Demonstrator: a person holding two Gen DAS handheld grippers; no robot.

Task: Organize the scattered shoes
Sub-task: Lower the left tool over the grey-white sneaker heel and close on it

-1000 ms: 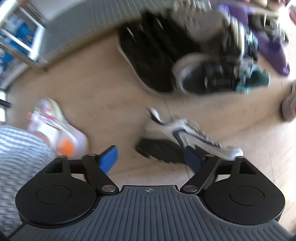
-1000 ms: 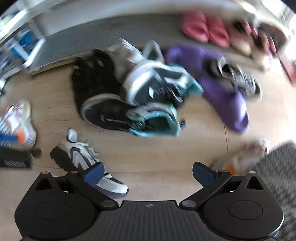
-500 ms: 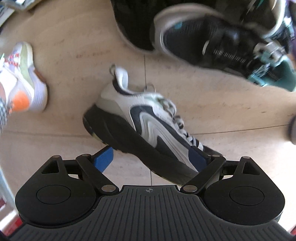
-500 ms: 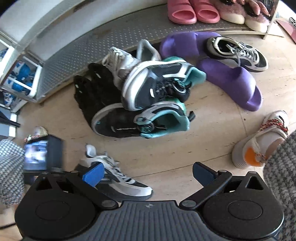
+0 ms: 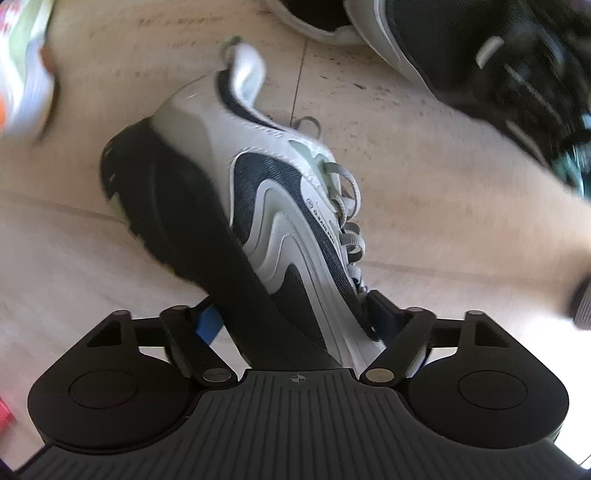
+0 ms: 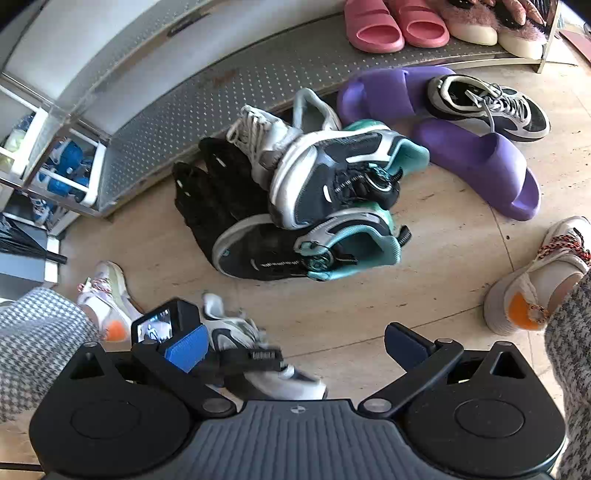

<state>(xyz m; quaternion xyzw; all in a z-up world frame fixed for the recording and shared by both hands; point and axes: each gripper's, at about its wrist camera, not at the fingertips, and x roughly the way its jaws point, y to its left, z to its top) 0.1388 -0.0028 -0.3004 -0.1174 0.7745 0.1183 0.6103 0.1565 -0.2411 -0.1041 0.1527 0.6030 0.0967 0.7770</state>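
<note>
On the floor (image 6: 424, 295) there are many shoes. At the far left, one white shoe with an orange patch (image 6: 107, 302) is on a person's foot, beside a checked trouser leg. Just to its right, the left gripper (image 5: 295, 314) has its fingers (image 5: 208, 325) on both sides of the front part of one white and navy sneaker (image 5: 266, 206); the heel of this sneaker points far away, and I cannot tell if the fingers already press it. In the middle of the right wrist view lies a pile: two black shoes (image 6: 210, 192), two black and teal sneakers (image 6: 332, 181), and one grey-white sneaker (image 6: 258, 140) behind them. To the right of the pile are two purple slides (image 6: 484, 166), and one more white and navy sneaker (image 6: 487, 107) is just beside them. On the far shelf (image 6: 221, 88) stand two pink slides (image 6: 395, 29) and two furry slippers (image 6: 491, 29). At the right edge, a second white shoe with an orange patch (image 6: 532, 284) is worn on the other foot. The right gripper (image 6: 295, 347) is over the floor, its fingers wide apart and holding nothing.
</note>
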